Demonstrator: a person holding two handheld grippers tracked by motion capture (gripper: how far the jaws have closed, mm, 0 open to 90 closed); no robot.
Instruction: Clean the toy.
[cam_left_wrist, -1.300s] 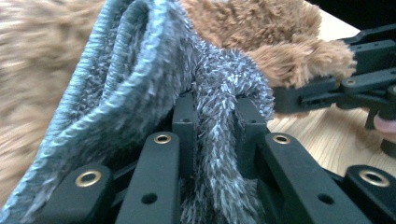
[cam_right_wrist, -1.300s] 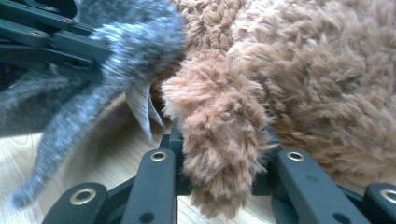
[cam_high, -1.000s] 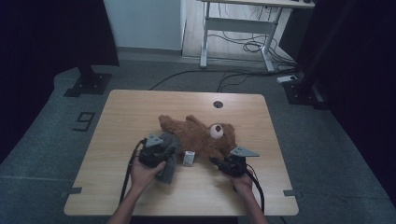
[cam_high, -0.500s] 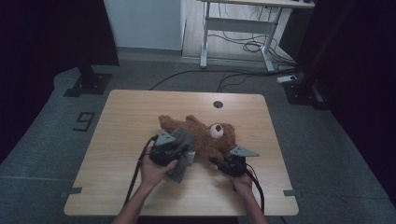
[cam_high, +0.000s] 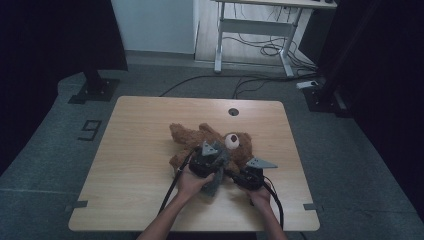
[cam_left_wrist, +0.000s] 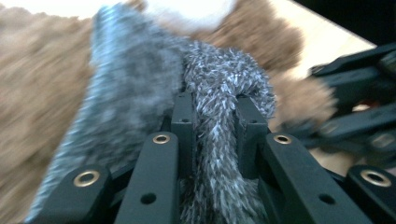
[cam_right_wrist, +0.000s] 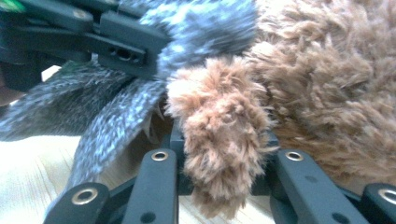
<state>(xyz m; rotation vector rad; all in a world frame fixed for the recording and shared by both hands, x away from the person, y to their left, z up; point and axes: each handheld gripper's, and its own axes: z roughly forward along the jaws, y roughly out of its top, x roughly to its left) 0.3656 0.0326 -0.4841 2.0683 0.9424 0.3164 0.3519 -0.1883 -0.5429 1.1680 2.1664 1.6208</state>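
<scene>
Right, my right gripper (cam_right_wrist: 219, 186) is clamped on the bear's (cam_high: 197, 137) limb, pinning it mid-table, while my left gripper (cam_left_wrist: 212, 135) is pinched on the grey knit (cam_left_wrist: 135, 70) over the bear's body, probably to dress it.
</scene>
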